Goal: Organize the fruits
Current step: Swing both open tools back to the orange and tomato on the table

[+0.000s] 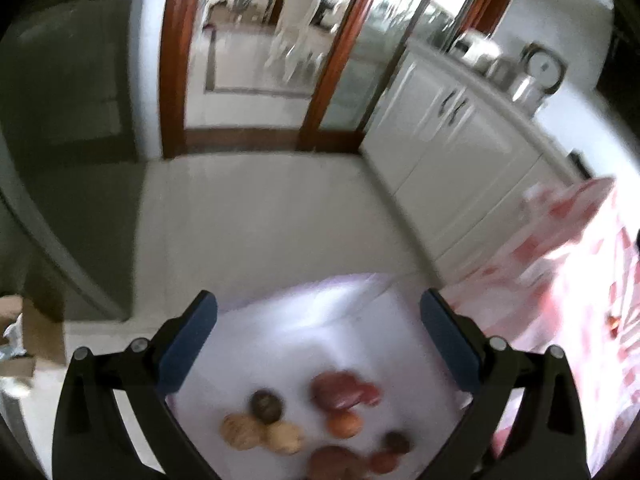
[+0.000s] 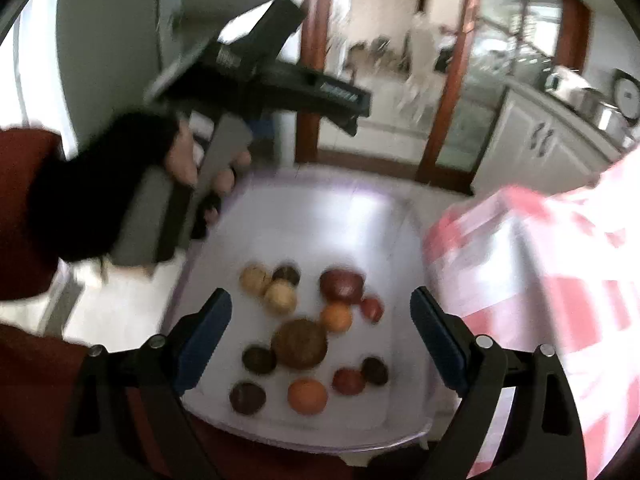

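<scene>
While both grippers hang above white tray [image 2: 248, 208], L gripper [image 1: 318, 340] & R gripper [image 2: 320, 340] gape wide, nothing between; fruits [image 2: 300, 344] loose on tray, blurred.

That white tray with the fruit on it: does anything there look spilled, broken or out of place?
Nothing stands out. The fruit lies loose on the white tray, none off its edge. Both tools, left and right, hang open above it, holding nothing. The pictures are blurred, so small damage would not show.

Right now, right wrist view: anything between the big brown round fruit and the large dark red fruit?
Yes: a small orange fruit sits between the big brown round fruit and the large dark red fruit, seen in the right wrist view.
</scene>
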Tool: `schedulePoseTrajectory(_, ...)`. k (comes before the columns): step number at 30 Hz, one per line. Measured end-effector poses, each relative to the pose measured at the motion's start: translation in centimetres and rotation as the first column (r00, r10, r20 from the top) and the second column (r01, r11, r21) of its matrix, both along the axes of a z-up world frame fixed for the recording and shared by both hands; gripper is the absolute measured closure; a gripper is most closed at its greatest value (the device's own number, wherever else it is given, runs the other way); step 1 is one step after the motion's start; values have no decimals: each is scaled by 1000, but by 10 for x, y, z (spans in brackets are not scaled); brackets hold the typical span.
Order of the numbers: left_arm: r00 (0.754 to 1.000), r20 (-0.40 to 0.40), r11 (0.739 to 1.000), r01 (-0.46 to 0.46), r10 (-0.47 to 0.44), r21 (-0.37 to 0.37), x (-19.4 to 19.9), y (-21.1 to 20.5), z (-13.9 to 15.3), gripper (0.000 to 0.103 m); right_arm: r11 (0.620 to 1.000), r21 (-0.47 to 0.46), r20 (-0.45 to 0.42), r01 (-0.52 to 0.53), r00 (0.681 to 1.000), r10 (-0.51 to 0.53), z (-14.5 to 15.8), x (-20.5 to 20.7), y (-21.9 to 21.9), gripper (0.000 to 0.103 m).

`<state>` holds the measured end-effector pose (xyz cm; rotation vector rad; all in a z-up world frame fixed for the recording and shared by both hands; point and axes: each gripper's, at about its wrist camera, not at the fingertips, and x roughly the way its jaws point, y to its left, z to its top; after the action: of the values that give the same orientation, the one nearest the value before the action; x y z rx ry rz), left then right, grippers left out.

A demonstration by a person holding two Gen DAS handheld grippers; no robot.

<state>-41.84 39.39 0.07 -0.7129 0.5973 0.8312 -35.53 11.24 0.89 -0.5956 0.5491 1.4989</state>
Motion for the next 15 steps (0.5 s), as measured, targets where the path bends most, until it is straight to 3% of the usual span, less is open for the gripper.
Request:
schedulePoseTrajectory(5,987,111,990,111,-120,84,48,-23,51,1,974,177,-60,142,989,-133,56,35,-37,15)
schedulePoseTrajectory(8,965,147,973,199,-216,117,84,-46,68,1,924,264,-107,277,960,-257,86,67,-67,15)
schedulePoseTrajectory(11,927,165,937,312,-337,156,134,-81,78,1,842,321,-172,433,901,-398,111,107,-103,14)
schedulePoseTrajectory(14,869,178,886,439,-461,151,191,-124,79,1,741,330,-243,584,812,-531,126,151,-137,14)
schedulePoseTrajectory(15,840,164,855,496,-517,153,216,-143,78,1,694,321,-269,644,765,-585,130,171,-152,14)
